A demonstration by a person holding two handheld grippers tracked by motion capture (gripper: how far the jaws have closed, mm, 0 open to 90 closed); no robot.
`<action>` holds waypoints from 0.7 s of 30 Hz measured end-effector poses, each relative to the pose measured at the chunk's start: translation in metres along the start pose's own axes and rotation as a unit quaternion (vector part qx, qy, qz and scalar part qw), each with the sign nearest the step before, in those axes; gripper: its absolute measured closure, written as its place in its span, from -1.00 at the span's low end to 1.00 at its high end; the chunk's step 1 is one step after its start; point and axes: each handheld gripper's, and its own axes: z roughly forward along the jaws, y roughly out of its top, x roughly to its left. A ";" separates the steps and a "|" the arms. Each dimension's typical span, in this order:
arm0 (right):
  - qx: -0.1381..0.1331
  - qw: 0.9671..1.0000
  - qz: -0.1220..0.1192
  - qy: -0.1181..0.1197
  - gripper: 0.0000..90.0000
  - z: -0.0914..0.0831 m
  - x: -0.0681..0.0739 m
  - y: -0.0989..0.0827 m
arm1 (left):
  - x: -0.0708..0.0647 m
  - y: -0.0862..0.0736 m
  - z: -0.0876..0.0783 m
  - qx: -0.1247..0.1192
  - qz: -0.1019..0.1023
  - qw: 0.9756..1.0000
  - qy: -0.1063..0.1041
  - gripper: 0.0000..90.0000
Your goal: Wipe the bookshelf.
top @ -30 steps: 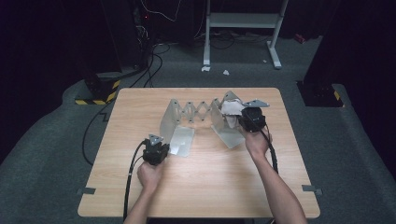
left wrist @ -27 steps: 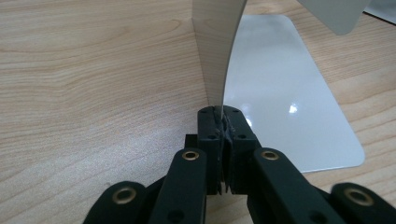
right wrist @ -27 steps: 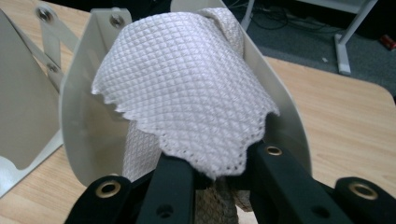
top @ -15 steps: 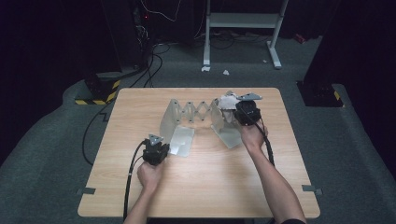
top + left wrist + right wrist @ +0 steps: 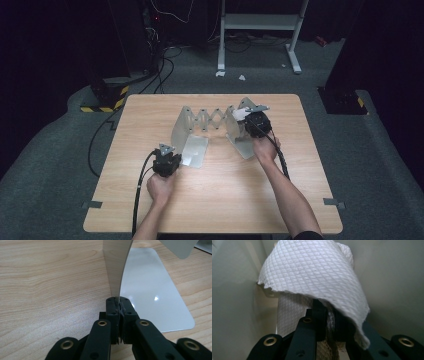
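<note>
On the left of the wooden counter (image 5: 150, 200), the left gripper (image 5: 166, 161) sits low near the person's edge, its fingers (image 5: 111, 315) pressed together on the thin upright edge of the expandable metal book rack (image 5: 200, 122). In the left gripper view that pale wall rises straight up from between the pads, and the rack's flat base plate (image 5: 152, 297) lies on the wood just beside it (a small glint shows on its surface). Across the middle of the counter, the rack's zigzag lattice (image 5: 210, 120) spans from the left end panel to the right one. At the right end, the right gripper (image 5: 254, 121) is up against the inner side of that panel, its fingers (image 5: 319, 315) pinching a white quilted paper towel (image 5: 317, 272), which drapes over them and lies close to the grey metal. The towel shows as a white patch (image 5: 240, 114) at the gripper's tip in the high view.
</note>
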 end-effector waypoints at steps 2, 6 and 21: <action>0.009 1.000 0.001 0.002 0.84 0.007 0.001 -0.005 | 0.000 0.000 0.000 0.000 -0.001 1.000 -0.001 0.93; 0.023 1.000 0.005 0.008 0.84 0.018 0.000 -0.013 | 0.000 0.000 0.000 0.000 0.000 1.000 -0.001 0.93; 0.070 0.997 0.025 0.020 0.84 0.051 0.003 -0.040 | 0.000 0.000 0.000 0.000 0.002 1.000 0.000 0.93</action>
